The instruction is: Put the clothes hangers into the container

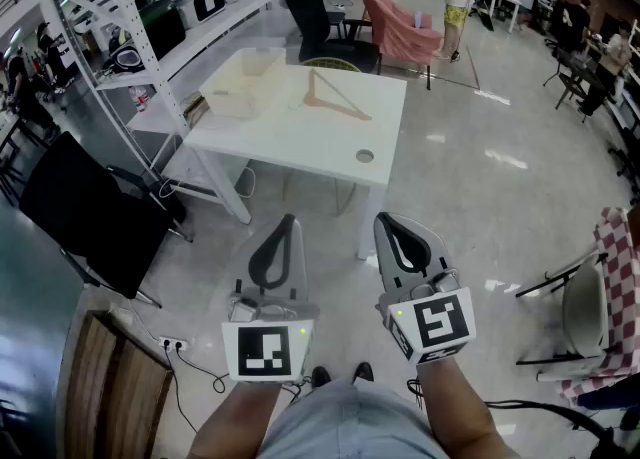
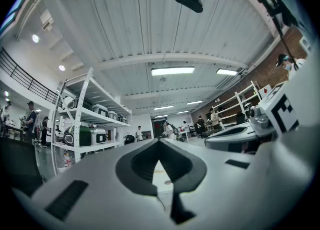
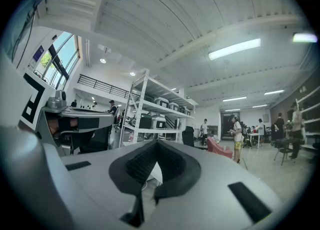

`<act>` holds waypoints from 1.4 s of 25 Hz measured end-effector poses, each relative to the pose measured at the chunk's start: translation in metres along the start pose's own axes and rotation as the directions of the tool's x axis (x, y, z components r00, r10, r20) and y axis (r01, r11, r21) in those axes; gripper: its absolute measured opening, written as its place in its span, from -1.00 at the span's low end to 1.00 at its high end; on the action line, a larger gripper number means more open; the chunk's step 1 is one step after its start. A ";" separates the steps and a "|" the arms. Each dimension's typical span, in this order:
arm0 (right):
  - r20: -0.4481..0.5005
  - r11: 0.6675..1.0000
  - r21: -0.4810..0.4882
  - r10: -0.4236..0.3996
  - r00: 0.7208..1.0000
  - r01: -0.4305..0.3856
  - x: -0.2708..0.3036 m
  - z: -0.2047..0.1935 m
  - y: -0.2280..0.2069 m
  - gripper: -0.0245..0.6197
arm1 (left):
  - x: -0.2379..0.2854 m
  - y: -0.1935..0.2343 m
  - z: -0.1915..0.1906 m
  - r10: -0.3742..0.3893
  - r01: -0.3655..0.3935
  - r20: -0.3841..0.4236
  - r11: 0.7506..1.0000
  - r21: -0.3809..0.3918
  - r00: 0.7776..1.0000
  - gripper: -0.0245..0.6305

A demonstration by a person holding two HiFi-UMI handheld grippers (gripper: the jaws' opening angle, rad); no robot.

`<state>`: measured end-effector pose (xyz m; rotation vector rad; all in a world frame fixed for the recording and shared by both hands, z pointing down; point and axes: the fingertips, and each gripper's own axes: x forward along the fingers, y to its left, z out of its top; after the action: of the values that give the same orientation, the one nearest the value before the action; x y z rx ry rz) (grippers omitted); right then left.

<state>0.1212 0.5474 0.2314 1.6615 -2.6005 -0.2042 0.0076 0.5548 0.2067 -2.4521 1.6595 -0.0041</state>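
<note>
Right now, in the head view, you hold both tools low in front of you, well short of the white desk [image 1: 300,137]. The left hand-held gripper [image 1: 288,223] and the right hand-held gripper [image 1: 388,219] each have their jaws pressed together with nothing between them. The clothes hanger [image 1: 335,99] lies flat on the far half of the desk, just beside the pale container [image 1: 243,82] and not in it.

In the left gripper view, the left hand-held gripper [image 2: 159,142] is closed and empty, and it points across the room with a shelving rack [image 2: 85,124] to its left.

In the right gripper view, the right hand-held gripper [image 3: 156,143] is likewise closed on nothing.

The hanger looks thin, light and stiff, and it will probably slide on the smooth top. One of its straight arms, near a corner, seems the surest place for you to pinch
</note>
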 end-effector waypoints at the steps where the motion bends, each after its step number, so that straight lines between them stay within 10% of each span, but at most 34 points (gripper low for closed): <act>1: 0.000 1.000 0.002 0.001 1.000 -0.001 -0.001 -0.001 -0.001 -0.89 | 0.000 -0.001 0.001 0.000 0.000 0.001 1.000 0.003 1.000 -0.89; 35: -0.066 0.990 0.097 0.113 0.991 -0.106 0.051 -0.057 -0.073 -0.89 | 0.085 -0.030 -0.044 0.042 -0.043 -0.091 0.999 -0.009 0.995 -0.89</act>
<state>0.1715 0.4662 0.2766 1.5161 -2.6756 -0.0190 0.0626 0.4809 0.2457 -2.4586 1.7520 -0.1024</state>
